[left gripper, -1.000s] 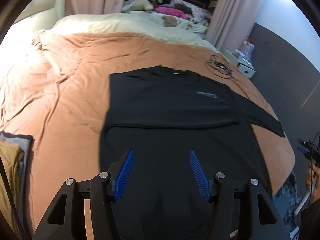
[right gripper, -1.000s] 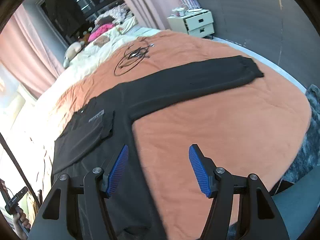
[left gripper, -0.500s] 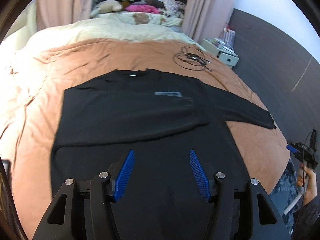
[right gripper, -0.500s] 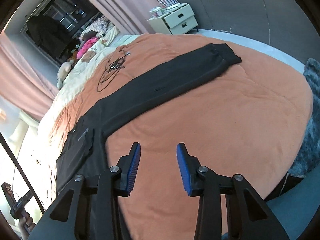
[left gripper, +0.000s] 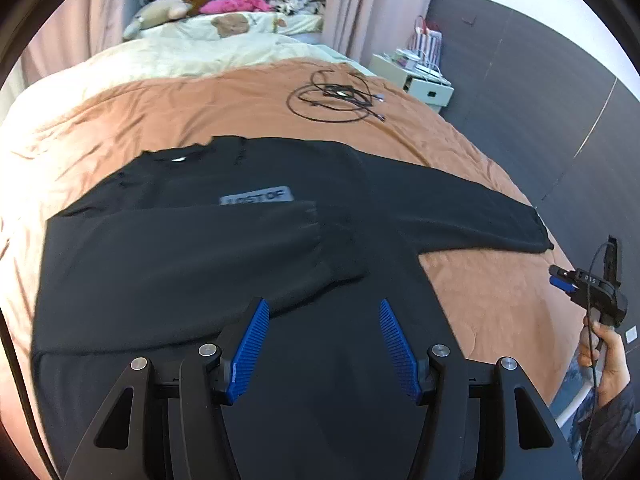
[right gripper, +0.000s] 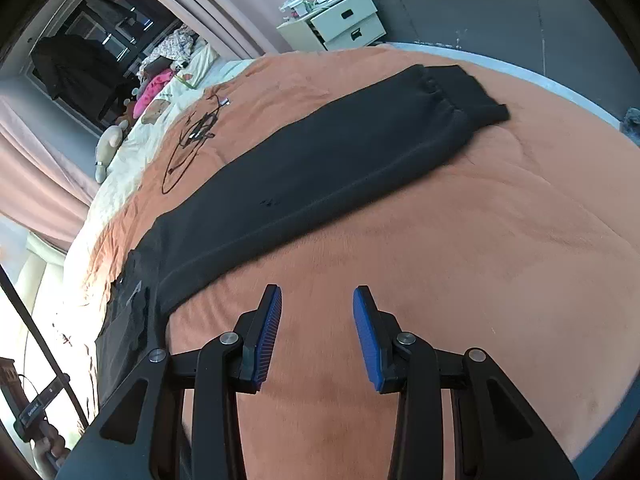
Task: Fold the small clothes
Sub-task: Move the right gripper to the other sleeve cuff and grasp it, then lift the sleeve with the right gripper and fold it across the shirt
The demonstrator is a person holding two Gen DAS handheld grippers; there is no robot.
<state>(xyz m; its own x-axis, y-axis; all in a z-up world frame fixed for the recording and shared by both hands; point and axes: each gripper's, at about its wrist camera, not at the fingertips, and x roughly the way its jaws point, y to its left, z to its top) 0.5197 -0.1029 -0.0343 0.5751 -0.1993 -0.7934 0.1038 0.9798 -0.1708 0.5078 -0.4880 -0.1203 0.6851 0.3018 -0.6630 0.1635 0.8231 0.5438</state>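
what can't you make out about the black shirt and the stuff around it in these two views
- Black shirt hem: left wrist view, hidden behind the left gripper frame and cut by the bottom edge.
- Chest label: left wrist view, motion blur smears the lettering.
- Shirt body: right wrist view, squeezed at the fisheye rim; only the outstretched sleeve reads clearly.
- Cable plugs: too small.
- Right gripper: jaws apart over bare orange blanket; contact unclear.

Left gripper angles downward, jaws apart and empty; right gripper, jaws narrower, also empty.
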